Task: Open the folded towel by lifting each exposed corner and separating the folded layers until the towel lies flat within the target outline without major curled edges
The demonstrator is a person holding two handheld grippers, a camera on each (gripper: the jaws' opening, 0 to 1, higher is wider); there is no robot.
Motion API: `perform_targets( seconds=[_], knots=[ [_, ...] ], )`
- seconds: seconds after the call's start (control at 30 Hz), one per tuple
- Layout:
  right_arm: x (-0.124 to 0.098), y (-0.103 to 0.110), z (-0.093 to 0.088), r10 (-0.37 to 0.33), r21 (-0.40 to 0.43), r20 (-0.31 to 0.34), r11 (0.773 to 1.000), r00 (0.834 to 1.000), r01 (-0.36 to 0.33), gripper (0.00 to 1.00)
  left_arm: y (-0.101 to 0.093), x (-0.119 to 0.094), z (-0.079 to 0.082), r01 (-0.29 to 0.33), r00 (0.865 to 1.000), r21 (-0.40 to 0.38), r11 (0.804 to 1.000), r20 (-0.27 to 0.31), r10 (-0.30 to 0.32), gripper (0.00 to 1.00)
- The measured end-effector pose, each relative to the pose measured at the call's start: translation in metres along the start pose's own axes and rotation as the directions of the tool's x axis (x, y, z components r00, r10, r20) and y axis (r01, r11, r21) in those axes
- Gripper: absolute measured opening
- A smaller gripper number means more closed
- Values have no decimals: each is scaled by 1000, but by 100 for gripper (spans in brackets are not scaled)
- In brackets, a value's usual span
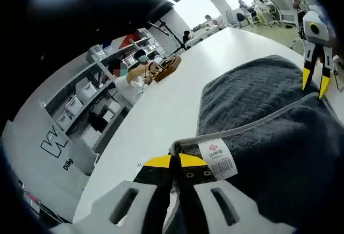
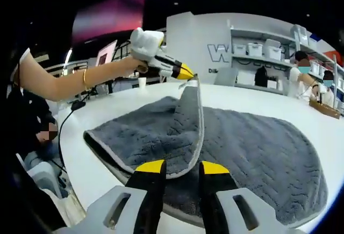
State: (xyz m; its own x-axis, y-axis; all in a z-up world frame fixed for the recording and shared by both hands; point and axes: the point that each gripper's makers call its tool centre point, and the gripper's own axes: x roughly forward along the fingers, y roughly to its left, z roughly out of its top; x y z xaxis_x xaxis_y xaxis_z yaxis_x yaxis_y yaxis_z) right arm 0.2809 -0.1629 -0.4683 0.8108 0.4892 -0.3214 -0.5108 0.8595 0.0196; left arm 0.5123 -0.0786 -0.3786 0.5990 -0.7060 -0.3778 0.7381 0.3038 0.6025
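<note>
Your left tool [image 2: 188,74] pinches the grey towel [image 2: 242,142] corner by its white barcode label [image 1: 217,158], lifted off the worktop [image 1: 172,105]; your right tool [image 2: 180,169] hovers, jaws apart.

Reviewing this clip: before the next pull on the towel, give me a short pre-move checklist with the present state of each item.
1. Left gripper has the towel corner clamped: ok, jaws shut on the corner by the white label, held raised above the table.
2. Right gripper free to take another corner: ok, jaws open, nothing between them.
3. Lifted layer separated from the one beneath: ok, the upper fold rises clear of the grey towel.
4. Towel flat: not ok, a fold is in the air.
5. Towel within the target outline: cannot tell, no outline seen on the white table.
</note>
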Motion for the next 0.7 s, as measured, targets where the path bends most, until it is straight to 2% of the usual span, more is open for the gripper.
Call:
perform_targets(
  seconds=[0.1, 0.33, 0.43, 0.57, 0.7],
  knots=[
    [4, -2, -7, -16, -4, -33, 1000, 999, 16, 20, 3, -6, -3, -8, 1000, -10, 1000, 10, 9, 1],
    [8, -4, -13, -29, 10, -59, 1000, 998, 29, 17, 5, -23, -10, -32, 999, -29, 999, 26, 33, 1],
    [8, -3, -12, -24, 15, -58, 1000, 998, 25, 12, 5, -28, -11, -42, 998, -39, 998, 35, 43, 1],
    [8, -3, -9, -40, -6, -37, 999, 999, 39, 0, 3, -30, -20, -55, 998, -37, 998, 21, 56, 1],
    [7, -3, -3, -43, -14, -12, 999, 999, 42, 0, 3, -34, -26, -60, 998, -50, 997, 17, 61, 1]
  ],
)
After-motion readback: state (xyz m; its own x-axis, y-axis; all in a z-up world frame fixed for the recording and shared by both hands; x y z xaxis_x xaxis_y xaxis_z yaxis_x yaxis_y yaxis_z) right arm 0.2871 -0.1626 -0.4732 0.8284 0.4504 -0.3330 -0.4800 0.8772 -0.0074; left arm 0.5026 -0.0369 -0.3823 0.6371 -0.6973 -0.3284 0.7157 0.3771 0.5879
